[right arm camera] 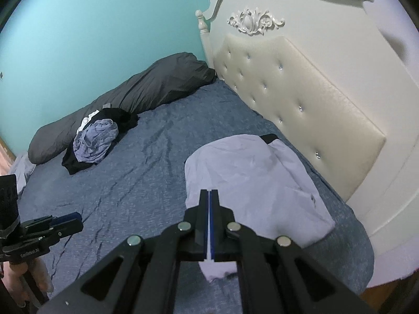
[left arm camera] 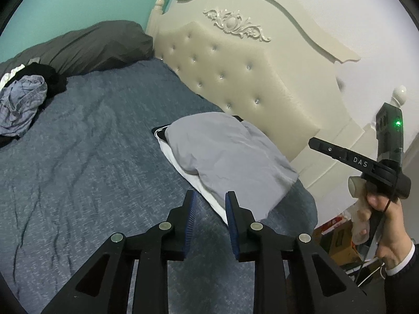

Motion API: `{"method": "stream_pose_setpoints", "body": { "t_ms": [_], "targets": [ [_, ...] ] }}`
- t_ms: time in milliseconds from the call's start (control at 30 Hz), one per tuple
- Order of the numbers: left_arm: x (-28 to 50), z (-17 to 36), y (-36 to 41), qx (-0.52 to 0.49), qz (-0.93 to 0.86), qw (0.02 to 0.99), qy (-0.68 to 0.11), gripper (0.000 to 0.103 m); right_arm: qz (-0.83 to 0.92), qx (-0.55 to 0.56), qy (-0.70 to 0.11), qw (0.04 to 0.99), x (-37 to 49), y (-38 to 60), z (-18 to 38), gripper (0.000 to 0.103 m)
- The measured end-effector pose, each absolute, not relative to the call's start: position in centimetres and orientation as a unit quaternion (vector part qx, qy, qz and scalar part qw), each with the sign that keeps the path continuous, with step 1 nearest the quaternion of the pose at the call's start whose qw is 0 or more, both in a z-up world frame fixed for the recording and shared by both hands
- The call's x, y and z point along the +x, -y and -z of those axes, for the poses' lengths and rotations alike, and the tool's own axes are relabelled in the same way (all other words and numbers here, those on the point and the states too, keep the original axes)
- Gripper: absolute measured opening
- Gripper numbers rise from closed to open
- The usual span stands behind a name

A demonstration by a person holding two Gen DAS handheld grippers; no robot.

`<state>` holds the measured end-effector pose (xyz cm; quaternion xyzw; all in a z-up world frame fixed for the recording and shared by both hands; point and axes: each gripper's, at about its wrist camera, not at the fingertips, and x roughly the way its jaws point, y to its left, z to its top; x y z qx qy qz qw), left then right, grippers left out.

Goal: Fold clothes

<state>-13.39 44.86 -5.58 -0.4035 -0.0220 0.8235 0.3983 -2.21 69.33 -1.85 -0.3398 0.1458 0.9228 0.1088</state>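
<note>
Overhead, both claws hang above a bed [left arm camera: 91, 157] covered in a blue-grey blanket, neither of them gripping cloth. From its own wrist camera, the left claw [left arm camera: 210, 196] stands partly open, a clear gap between its blue pads and nothing caught there; the blanket and the edge of the folded clothes show through the gap. The right claw [right arm camera: 209, 192] is fully closed, its two pads pressed flat together with nothing between them, and it floats over the near edge of a pale lavender-grey garment [right arm camera: 251, 183]. That garment lies folded on top of a small stack, with white and black layers [left arm camera: 163, 136] peeking out beneath it in the left view, close beside the tufted cream headboard [left arm camera: 235, 78]. Well apart, across the bed by the turquoise wall [right arm camera: 91, 26], a loose heap of unfolded clothes [right arm camera: 95, 141] waits: a crumpled blue-striped piece sits on top of black fabric, with a bit of white behind. A long dark grey bolster [right arm camera: 146, 91] runs along the wall just behind the heap. At the right edge of the left view, a person's hand [left arm camera: 387, 225] in a dark sleeve with a white cuff holds the right tool's handle. Cardboard boxes [left arm camera: 337, 238] sit on the floor below that hand.
</note>
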Motion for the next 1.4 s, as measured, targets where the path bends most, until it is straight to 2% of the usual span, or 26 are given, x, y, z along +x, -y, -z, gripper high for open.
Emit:
{"method": "stream_pose_setpoints", "body": {
  "t_ms": [133, 233, 467, 700, 833, 967, 1067, 1133, 1200, 1400],
  "targets": [
    [-12.3, 4.8, -43.8, -0.398, -0.827, 0.398, 0.018, 0.027, -0.924, -0.332, -0.153, 0.111, -0.5, -68.0, 1.2, 0.001],
    [-11.5, 4.2, -43.0, -0.392, -0.831, 0.395, 0.016, 0.040, -0.924, -0.328, -0.167, 0.105, 0.6, -67.2, 1.0, 0.001],
    [-9.9, 3.1, -41.6, -0.384, -0.834, 0.395, 0.013, 0.042, -0.926, -0.321, -0.166, 0.109, 3.0, -64.6, 0.1, 0.001],
    [-8.3, 2.0, -40.0, -0.371, -0.840, 0.395, 0.010, 0.052, -0.925, -0.326, -0.157, 0.119, 5.0, -61.9, 0.0, 0.002],
    [-7.3, 1.4, -39.3, -0.363, -0.843, 0.397, 0.006, 0.060, -0.923, -0.326, -0.155, 0.132, 6.0, -60.9, 0.1, 0.003],
    [-6.3, 1.0, -38.8, -0.358, -0.844, 0.399, 0.000, 0.062, -0.923, -0.325, -0.146, 0.147, 6.9, -59.7, 0.1, 0.005],
    [-5.7, 0.7, -38.5, -0.356, -0.845, 0.399, -0.002, 0.065, -0.924, -0.321, -0.146, 0.150, 7.6, -59.0, -0.1, 0.014],
    [-5.4, 0.6, -38.3, -0.355, -0.845, 0.400, -0.002, 0.069, -0.925, -0.314, -0.148, 0.154, 8.1, -58.7, -0.3, 0.037],
    [-5.1, 0.4, -38.1, -0.354, -0.845, 0.400, -0.004, 0.071, -0.926, -0.309, -0.149, 0.158, 8.6, -58.5, -0.5, 0.050],
    [-4.4, 0.1, -37.5, -0.351, -0.847, 0.399, -0.007, 0.077, -0.926, -0.304, -0.151, 0.164, 9.6, -57.8, -0.9, 0.057]
  ]
}}
